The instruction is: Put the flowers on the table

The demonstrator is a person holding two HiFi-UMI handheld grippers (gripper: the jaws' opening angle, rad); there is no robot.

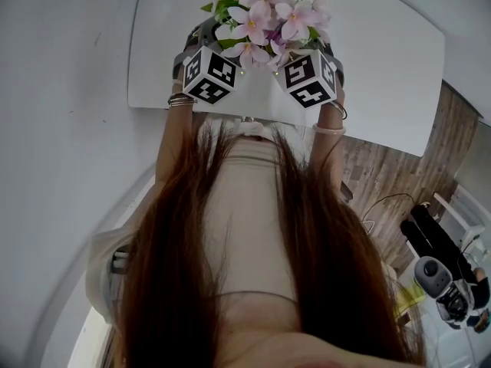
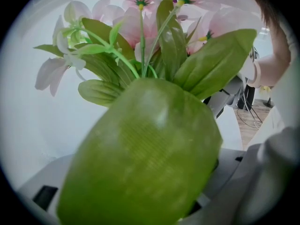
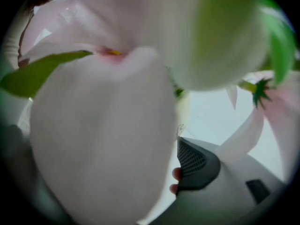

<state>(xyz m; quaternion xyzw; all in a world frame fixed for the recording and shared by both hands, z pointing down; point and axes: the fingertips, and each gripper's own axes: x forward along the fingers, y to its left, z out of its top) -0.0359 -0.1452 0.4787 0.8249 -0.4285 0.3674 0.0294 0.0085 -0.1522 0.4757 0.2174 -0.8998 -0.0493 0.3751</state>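
A bunch of pink flowers hangs between the left gripper and the right gripper, above the white table, as the person leans over it. In the left gripper view a broad green leaf lies straight across the jaws and blocks them out, with the blooms spread just beyond. Whether those jaws are clamped on a stem or merely pressed against the bunch cannot be told. In the right gripper view a large pale petal covers one jaw, and only the dark pad of the other shows, so that grip cannot be read either. The base of the bunch is hidden in every view. The step in hand looks like the carry and lowering onto the table. It is likely done best by bringing both grippers down together and level, so the bunch does not twist between them. The base should rest on the tabletop before either side lets go, and the jaws should then draw back sideways, clear of leaves and petals.
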